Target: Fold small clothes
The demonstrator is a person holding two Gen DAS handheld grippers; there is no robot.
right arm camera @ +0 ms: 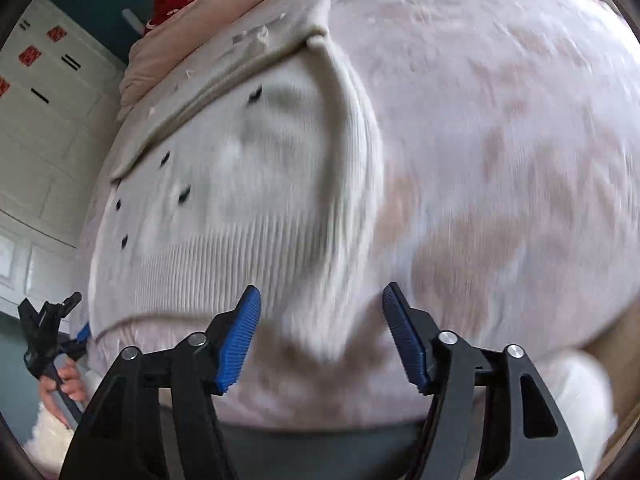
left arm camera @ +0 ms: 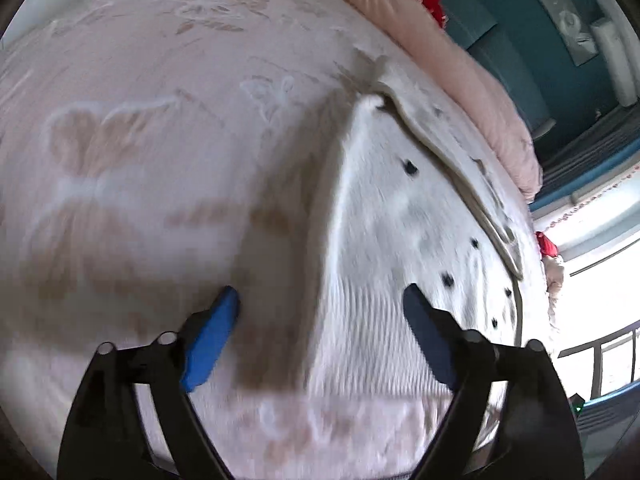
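Right wrist: white knit garment (right arm camera: 248, 208) flat.

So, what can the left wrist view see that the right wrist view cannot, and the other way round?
Only the left wrist view shows the bright window and the open left gripper's own fingers from behind. Only the right wrist view shows white cabinet doors, the person's hand on the other gripper's handle, and the open right gripper. Both show the white spotted garment on the pink bedspread, pink quilt behind.
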